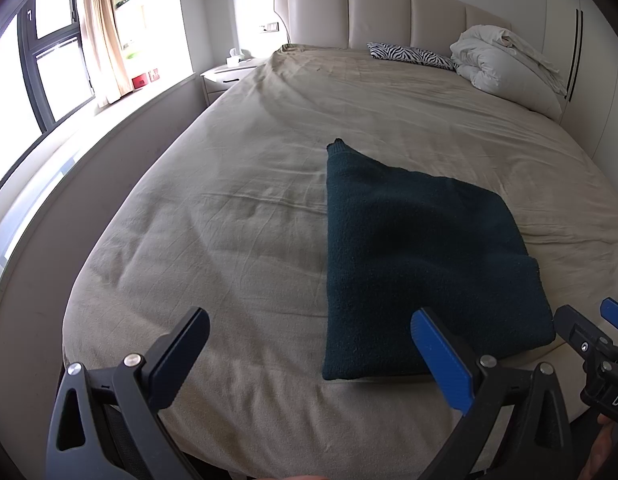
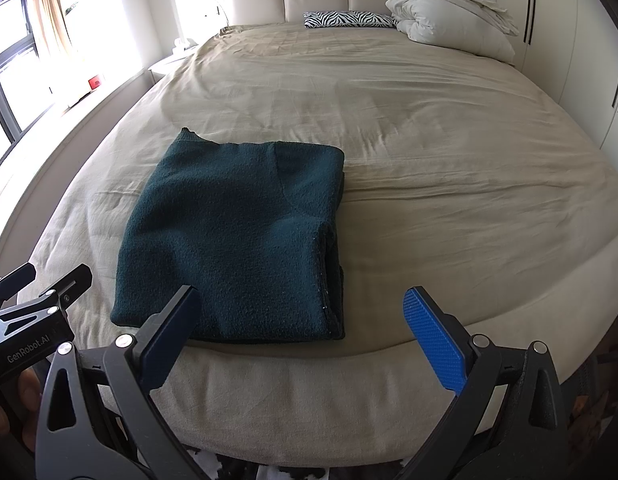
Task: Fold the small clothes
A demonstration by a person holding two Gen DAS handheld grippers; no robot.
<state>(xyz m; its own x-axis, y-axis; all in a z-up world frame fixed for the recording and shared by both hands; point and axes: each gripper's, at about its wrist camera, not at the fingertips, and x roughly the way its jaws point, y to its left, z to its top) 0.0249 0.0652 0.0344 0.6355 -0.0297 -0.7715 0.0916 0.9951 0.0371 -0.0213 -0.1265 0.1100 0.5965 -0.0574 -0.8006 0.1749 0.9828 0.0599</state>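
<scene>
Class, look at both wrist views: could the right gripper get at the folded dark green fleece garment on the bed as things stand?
Probably yes. The right gripper is open, empty and just short of the folded dark green fleece garment at the beige bed sheet's near edge; nothing lies between them.

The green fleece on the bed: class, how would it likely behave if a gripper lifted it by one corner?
The fleece looks soft and thick, so it would probably droop, not stay flat. Its folded layers show loose along the right edge, so they would likely fall open. The fuzzy surface should grip the pads rather than slip.
</scene>
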